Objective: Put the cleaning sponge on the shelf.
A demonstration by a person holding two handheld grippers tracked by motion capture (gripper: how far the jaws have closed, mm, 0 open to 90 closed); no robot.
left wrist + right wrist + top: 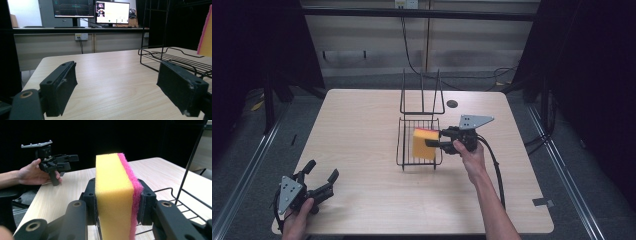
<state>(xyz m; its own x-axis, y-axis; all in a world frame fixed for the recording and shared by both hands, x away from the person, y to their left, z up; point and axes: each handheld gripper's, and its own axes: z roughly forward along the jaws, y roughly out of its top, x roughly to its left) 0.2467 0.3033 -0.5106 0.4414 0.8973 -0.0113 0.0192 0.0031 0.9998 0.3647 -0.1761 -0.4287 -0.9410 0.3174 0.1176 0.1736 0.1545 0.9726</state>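
Note:
A yellow sponge with a pink scrub face [113, 195] stands on edge, and my right gripper [117, 202] is shut on it, one black pad on each broad side. From above, the sponge [424, 143] hangs over the floor of the black wire rack [404, 150] at the table's middle, with the right gripper [436, 138] reaching in from the rack's right side. My left gripper [319, 176] rests at the table's front left corner, open with nothing between its jaws. The left gripper's view [117, 87] looks across bare wood toward the rack [175, 60] and the sponge's edge [206, 37].
The rack has a tall upright wire back [422, 92] on its far side. A small dark round hole [452, 104] sits in the tabletop [362, 125] behind the rack. Dark frame posts flank the table. A bench with monitors [92, 10] stands beyond it.

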